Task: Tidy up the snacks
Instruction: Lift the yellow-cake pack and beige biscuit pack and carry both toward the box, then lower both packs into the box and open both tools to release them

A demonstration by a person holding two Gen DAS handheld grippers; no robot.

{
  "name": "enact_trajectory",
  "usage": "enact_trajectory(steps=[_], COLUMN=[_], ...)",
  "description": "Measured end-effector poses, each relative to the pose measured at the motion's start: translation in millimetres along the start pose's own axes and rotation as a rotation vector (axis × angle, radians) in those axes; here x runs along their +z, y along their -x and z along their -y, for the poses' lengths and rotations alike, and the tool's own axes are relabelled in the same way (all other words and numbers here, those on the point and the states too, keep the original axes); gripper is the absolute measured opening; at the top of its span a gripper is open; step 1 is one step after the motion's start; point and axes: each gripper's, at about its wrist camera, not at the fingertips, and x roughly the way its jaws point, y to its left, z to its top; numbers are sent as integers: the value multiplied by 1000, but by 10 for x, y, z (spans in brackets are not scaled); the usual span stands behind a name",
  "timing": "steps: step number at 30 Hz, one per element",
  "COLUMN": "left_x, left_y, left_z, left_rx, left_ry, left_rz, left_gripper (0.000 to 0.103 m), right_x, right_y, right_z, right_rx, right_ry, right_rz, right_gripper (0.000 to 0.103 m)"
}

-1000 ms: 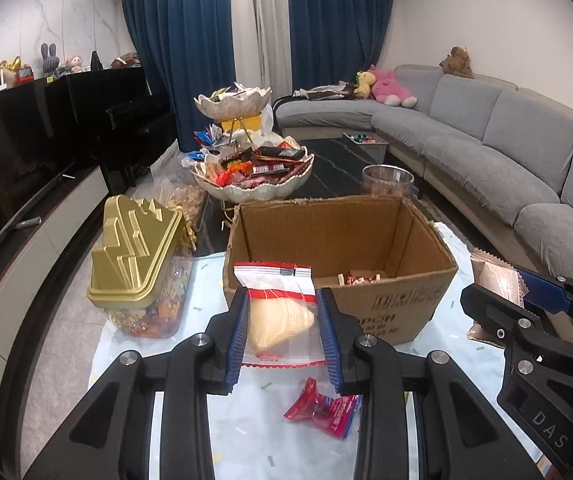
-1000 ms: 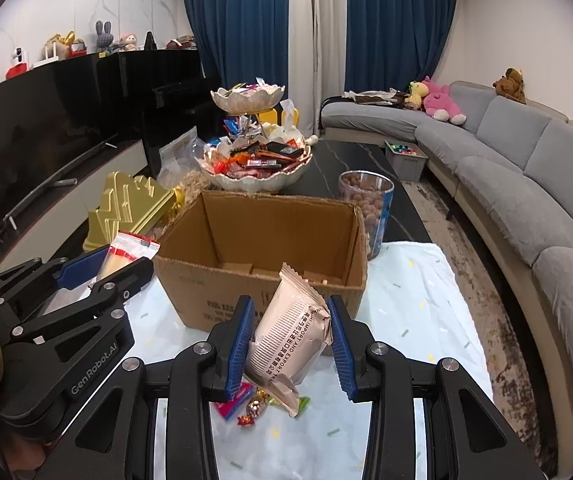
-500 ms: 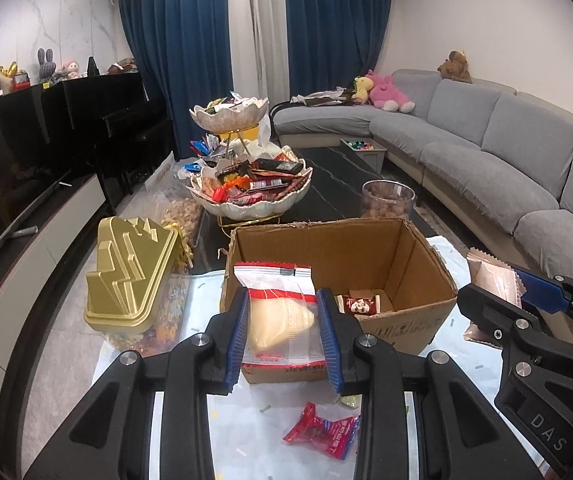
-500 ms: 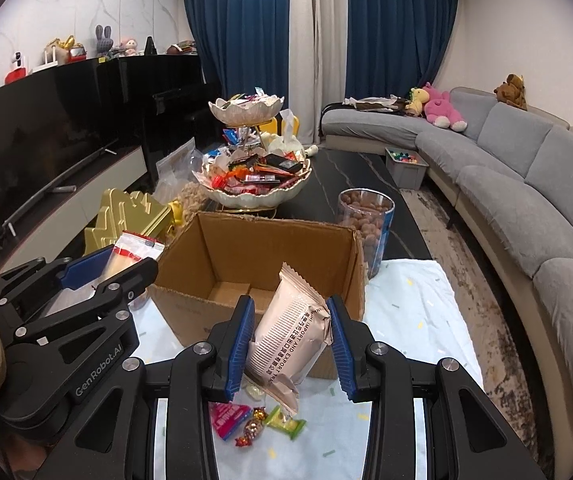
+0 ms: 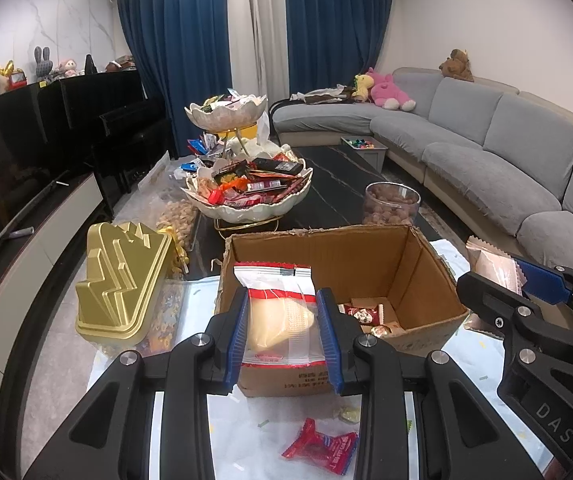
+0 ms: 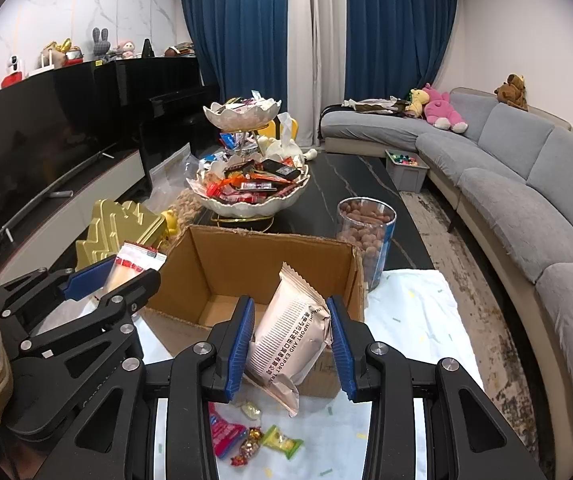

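The left gripper [image 5: 282, 332] is squeezing a clear crinkly snack bag with red stripes [image 5: 276, 314], a pale yellow treat inside; the right gripper [image 6: 292, 344] is pinching a puffy tan foil packet [image 6: 288, 336]; both are hanging over the near edge of the open brown cardboard box [image 5: 338, 252], roomy inside; small shiny candies [image 6: 250, 440] are lying on the white cloth [image 6: 410, 312].

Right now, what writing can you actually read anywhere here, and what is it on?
"DAS": on the right gripper's black body.
"IMPORT AND EXPORT TRA...": on the beige snack packet.
Cardboard box front print: too blurred.
Red-trimmed clear packet and loose candy wrappers: unreadable.
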Motion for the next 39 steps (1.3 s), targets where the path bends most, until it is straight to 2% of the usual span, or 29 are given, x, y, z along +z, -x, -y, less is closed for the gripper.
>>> enact_trajectory(steps=[22,39], left_x=[199,183], left_y=[-488,-816], left_z=[-44,-31], left_rx=[-4,-12], left_ry=[5,3], left_rz=[-17,-54], left_gripper=[34,34], right_x=[235,211], right_y=[-500,-820], right_z=[82,114], right_rx=[0,9], right_ry=[-5,-7], right_rz=[-16,-51], right_gripper=[39,39])
